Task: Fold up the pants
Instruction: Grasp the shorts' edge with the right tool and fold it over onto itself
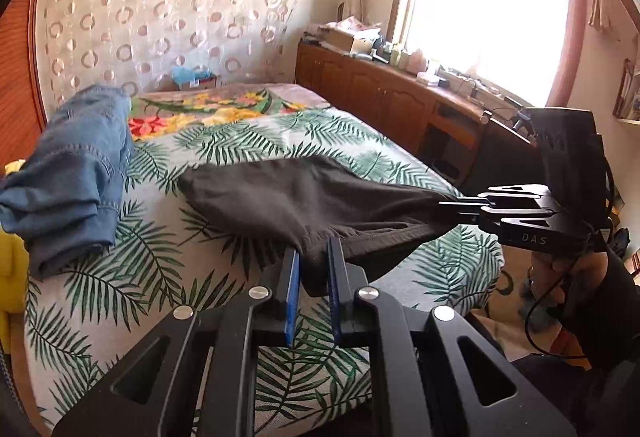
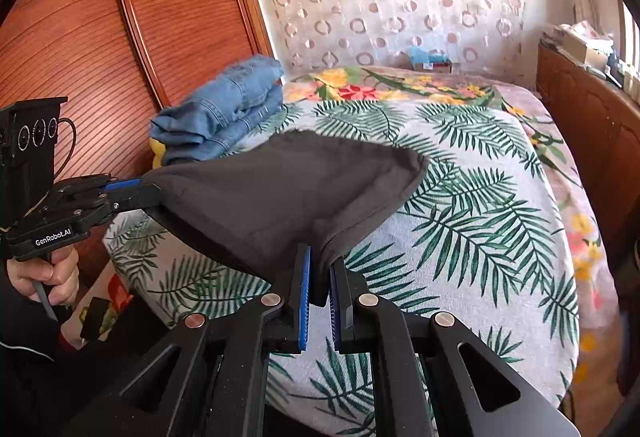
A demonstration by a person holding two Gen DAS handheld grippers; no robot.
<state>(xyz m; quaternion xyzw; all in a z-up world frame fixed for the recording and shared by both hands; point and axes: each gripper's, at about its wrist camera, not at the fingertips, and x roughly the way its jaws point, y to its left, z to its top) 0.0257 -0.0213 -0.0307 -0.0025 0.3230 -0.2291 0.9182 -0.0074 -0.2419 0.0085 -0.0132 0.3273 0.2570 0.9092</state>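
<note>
Dark grey pants (image 1: 304,201) hang lifted between both grippers over the palm-leaf bed sheet (image 1: 160,277), and their far end still rests on the bed. In the left wrist view my left gripper (image 1: 314,253) is shut on the near edge of the cloth, bunched between its blue pads. My right gripper (image 1: 450,208) comes in from the right and pinches the other corner. In the right wrist view the right gripper (image 2: 320,261) is shut on a fold of the pants (image 2: 288,189). The left gripper (image 2: 150,189) holds the left corner there, with a hand (image 2: 48,273) on its handle.
Folded blue jeans (image 1: 72,177) (image 2: 224,117) lie at the bed's left side beside a wooden panel (image 2: 100,37). A yellow item (image 1: 12,257) sits at the left edge. A wooden cabinet (image 1: 380,93) with clutter runs under the window along the bed's right.
</note>
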